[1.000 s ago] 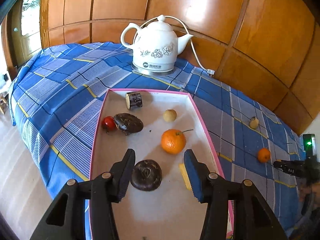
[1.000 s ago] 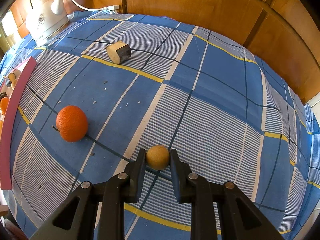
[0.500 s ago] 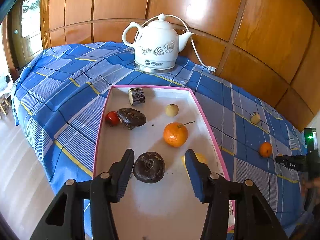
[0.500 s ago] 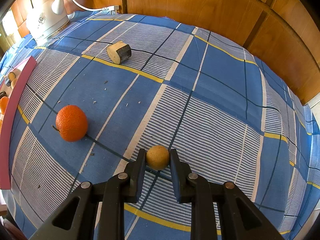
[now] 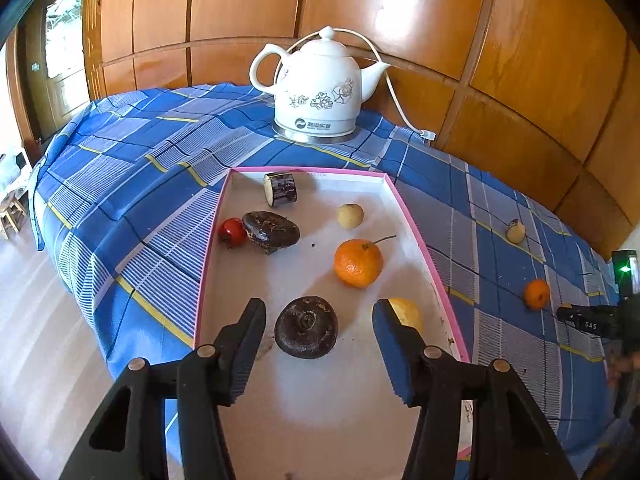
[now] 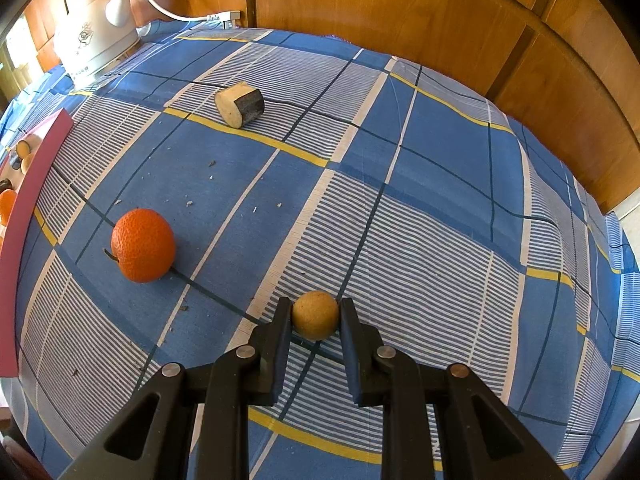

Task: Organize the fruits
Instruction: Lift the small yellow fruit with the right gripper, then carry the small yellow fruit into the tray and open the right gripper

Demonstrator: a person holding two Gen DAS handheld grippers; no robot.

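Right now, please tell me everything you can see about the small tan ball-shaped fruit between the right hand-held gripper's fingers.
The small tan fruit is round, matte and finely speckled, with no stem or leaf showing. It sits between the two black fingers of the right hand-held gripper, which press it on both sides. Below it lies the blue checked tablecloth; whether it touches the cloth cannot be told.

1. Two oranges: one in the pink tray (image 5: pixel 424 236) at (image 5: pixel 358 263), one on the blue plaid cloth (image 6: pixel 400 200) at (image 6: pixel 143 245).
2. Two dark round fruits (image 5: pixel 306 327) in tray.
3. Two cut stem pieces (image 6: pixel 240 104).
4. Two small tan round fruits (image 6: pixel 315 315).
5. One red fruit (image 5: pixel 233 232).
6. One yellow fruit (image 5: pixel 408 314).
7. One white kettle (image 5: pixel 320 92).
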